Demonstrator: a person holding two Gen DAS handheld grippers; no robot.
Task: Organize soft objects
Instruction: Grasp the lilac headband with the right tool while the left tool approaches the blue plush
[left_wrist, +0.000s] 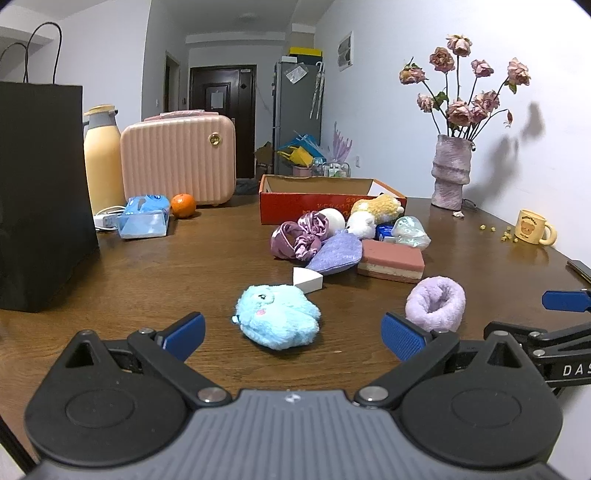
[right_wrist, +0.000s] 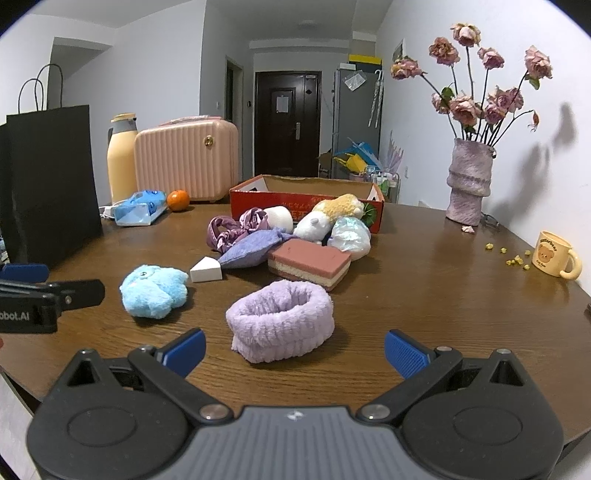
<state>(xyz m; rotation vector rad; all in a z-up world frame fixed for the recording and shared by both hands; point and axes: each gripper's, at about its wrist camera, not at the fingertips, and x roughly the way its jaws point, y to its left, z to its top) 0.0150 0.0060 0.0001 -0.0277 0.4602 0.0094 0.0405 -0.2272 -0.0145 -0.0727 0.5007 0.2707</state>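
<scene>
Landmark: red cardboard box, open-topped, at the far middle of the brown wood-grain surface.

Left gripper: jaws released, wide apart, nothing between the ribbed blue pads; fluffy light-blue plush toy lies just ahead of them, well in front of the box. Right gripper: jaws likewise spread and empty, facing the lilac terry-cloth band, a ribbed fuzzy ring in front of the box.

Heap against the box's front wall:
- shiny purple satin scrunchies
- lavender fabric pouch, flat
- layered pink-and-cream sponge block, rectangular
- white wedge sponge, between heap and blue plush
- white and tan plush animals
- crinkled translucent wrapper, contents unclear
- white ball, smooth

Left of the box: ridged pink hard case, orange, blue tissue pack, cream flask, black paper bag.

Right of the box: rough mauve vase of dried roses, cream bear mug.

Left view alone: a blue item in the heap, a dark flat edge far right. Right view alone: something green at the box's front wall, possibly a leaf print.
</scene>
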